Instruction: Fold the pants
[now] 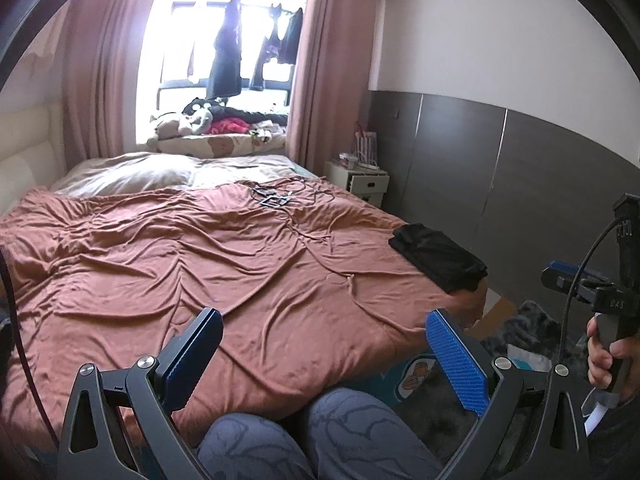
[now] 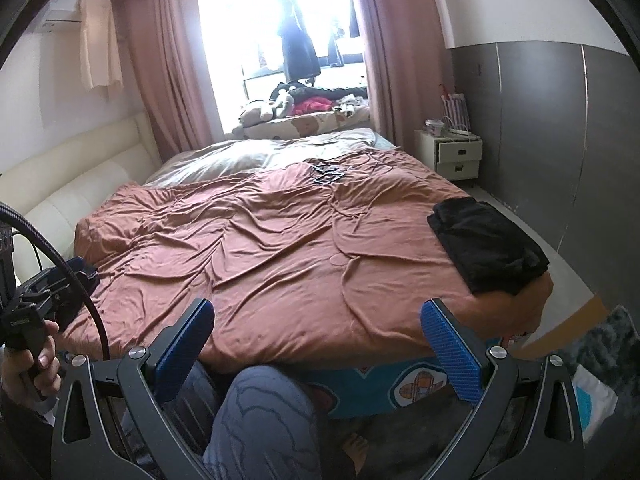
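Note:
Black pants (image 1: pixel 438 256) (image 2: pixel 488 244) lie folded into a compact stack on the near right corner of the bed, on the rust-brown cover (image 1: pixel 208 248) (image 2: pixel 260 240). My left gripper (image 1: pixel 326 320) is held open above the foot of the bed, well left of the pants, with nothing between its blue pads. My right gripper (image 2: pixel 316 312) is likewise open and empty, raised over the bed's foot edge, with the pants ahead to its right. A hand (image 1: pixel 608 352) (image 2: pixel 36 364) holds each gripper's handle.
The person's patterned trouser legs (image 1: pixel 320 436) (image 2: pixel 264 420) press against the bed's foot. Cables and a small black frame (image 1: pixel 274 200) (image 2: pixel 328 174) lie further up the cover. A white nightstand (image 2: pixel 454 152) stands right of the bed. A rug (image 2: pixel 608 344) covers the floor at right.

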Motion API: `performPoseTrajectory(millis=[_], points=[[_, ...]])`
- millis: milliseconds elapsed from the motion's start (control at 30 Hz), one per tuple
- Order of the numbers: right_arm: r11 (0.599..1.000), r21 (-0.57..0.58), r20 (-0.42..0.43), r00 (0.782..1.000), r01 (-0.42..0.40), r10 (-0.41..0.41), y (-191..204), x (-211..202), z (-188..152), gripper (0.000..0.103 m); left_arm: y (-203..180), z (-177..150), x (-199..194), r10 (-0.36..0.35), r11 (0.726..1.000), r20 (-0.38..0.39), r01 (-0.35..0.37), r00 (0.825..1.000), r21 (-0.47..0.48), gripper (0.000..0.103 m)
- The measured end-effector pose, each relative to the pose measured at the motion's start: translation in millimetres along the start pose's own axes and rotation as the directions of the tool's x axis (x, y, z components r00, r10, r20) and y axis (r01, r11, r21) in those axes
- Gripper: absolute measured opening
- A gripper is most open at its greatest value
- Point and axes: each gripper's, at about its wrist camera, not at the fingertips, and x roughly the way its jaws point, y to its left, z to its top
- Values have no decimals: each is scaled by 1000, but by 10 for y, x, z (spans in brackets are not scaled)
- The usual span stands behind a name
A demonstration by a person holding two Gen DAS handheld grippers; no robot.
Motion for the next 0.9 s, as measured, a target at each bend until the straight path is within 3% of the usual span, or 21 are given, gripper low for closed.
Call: performPoseTrajectory(millis=[533, 900], points=[[999, -35, 45, 998, 37, -36, 349, -213, -463, 103, -15, -549, -451, 56, 998, 62, -54, 997, -24, 102], [995, -51, 65, 994, 86, -83, 559, -183, -766, 103, -18, -788, -523, 82, 997, 70, -81, 994, -17, 102]])
